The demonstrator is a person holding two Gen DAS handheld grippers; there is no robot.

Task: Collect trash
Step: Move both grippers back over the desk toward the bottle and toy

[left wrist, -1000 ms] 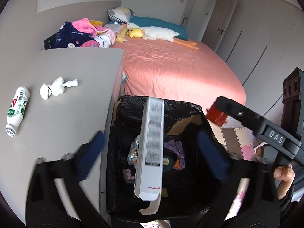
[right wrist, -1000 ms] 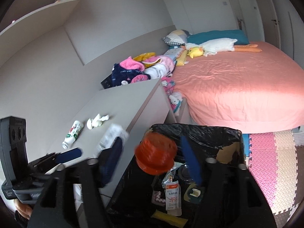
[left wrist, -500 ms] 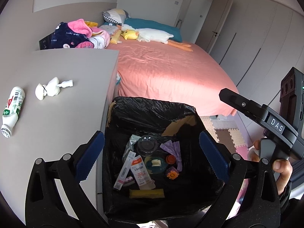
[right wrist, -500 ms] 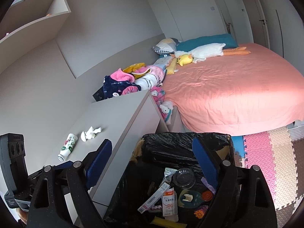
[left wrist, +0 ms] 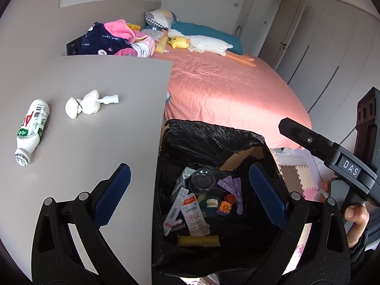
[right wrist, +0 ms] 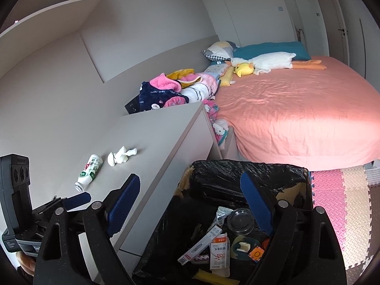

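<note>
Blue pads face each other across a wide gap on both of my tools: the left gripper (left wrist: 190, 190) has its jaws spread with nothing between them, and the right gripper (right wrist: 190, 201) stands just as wide and empty. Both hang over the trash bin (left wrist: 213, 140), lined with a black bag and standing just beside the edge of the grey surface (left wrist: 95, 80). Down in the bin I see a white sachet (left wrist: 193, 210), a long thin box (left wrist: 174, 213), a clear cup (left wrist: 201, 182), a purple wrapper (left wrist: 234, 187) and a yellow strip (left wrist: 198, 240); a few smaller bits by them are too small for me to name. Trash also lies on the surface: a white bottle (left wrist: 32, 130) on its side and, near it, a wad of tissue (left wrist: 83, 104) that may have a small plastic piece touching it. Past the surface are a heap of clothes (left wrist: 114, 39) and the pink bed (left wrist: 225, 87) with a plush duck (left wrist: 204, 44). A hand (left wrist: 356, 216) grips the right tool's handle.
</note>
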